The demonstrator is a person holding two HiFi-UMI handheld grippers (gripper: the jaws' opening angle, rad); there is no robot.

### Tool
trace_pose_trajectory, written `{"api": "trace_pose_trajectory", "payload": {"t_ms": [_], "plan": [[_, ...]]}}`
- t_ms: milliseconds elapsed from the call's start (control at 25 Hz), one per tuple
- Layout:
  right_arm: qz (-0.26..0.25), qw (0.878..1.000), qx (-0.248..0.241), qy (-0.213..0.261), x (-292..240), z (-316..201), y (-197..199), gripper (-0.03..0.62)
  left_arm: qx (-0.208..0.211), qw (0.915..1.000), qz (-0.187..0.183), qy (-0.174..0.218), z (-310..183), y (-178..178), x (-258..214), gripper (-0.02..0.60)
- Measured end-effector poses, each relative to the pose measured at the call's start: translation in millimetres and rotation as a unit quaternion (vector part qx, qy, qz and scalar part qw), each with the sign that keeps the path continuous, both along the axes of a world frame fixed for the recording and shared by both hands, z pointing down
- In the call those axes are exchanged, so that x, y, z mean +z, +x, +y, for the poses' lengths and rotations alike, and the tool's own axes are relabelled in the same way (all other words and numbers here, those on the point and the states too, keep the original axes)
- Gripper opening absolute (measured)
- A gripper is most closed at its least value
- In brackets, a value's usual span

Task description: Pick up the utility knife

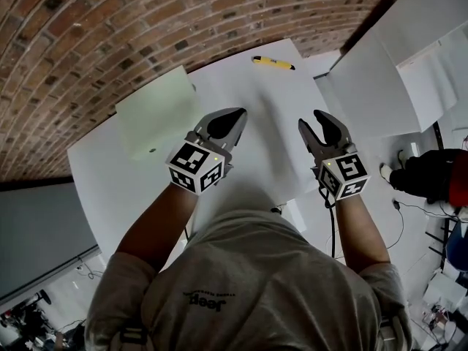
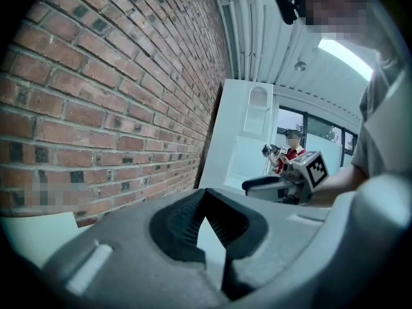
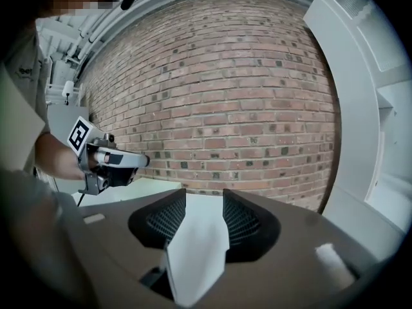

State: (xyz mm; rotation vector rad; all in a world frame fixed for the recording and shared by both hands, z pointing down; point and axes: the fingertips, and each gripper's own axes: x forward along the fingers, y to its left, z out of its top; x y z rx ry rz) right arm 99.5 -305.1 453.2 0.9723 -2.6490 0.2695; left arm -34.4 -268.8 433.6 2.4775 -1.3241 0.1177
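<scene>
The yellow utility knife [image 1: 273, 63] is lying by the far edge of the white table [image 1: 252, 163], toward its right corner and well apart from both grippers. The right gripper [image 1: 313, 123] is hovering with jaws spread wide and nothing between them. The left gripper [image 1: 235, 117] is hovering with its jaws together and empty. A pale green sheet [image 1: 157, 112] is lying along the table's left edge.

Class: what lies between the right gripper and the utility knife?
Nothing: in the head view only bare white table separates the right gripper from the utility knife.
</scene>
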Motion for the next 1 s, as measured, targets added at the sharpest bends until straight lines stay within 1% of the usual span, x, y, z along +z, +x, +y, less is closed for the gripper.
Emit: {"api": "trace_pose_trajectory", "payload": {"t_ms": [80,200,360,480,760,920,1000], "plan": [[0.014,1.0,-0.013,0.002,0.8,-14.0,-2.7,0.195,-0.002,1.0,0.003,-0.002,-7.9,-3.0,3.7,0.0],[0.041,0.999,-0.032,0.014,1.4,-42.9,-10.4,0.196,-0.006,1.0,0.004,-0.003,-23.5,-8.3,12.0,0.0],[0.086,0.993,-0.065,0.037,9.0,-83.7,-24.9,0.201,-0.009,1.0,-0.002,-0.003,-51.1,-15.4,28.2,0.0],[0.104,0.99,-0.09,0.032,24.0,-110.8,-38.2,0.206,-0.01,0.9999,-0.007,-0.005,-73.6,-23.3,42.1,0.0],[0.148,0.98,-0.133,0.028,79.4,-170.5,-61.0,0.21,-0.01,0.9998,-0.011,-0.015,-125.5,-32.5,79.5,0.0],[0.182,0.97,-0.159,0.023,120.7,-197.6,-69.9,0.218,-0.008,0.9997,-0.008,-0.022,-152.5,-31.0,103.9,0.0],[0.2,0.965,-0.171,0.011,141.0,-208.9,-71.5,0.225,-0.006,0.9996,-0.009,-0.025,-166.0,-29.6,116.3,0.0]]}}
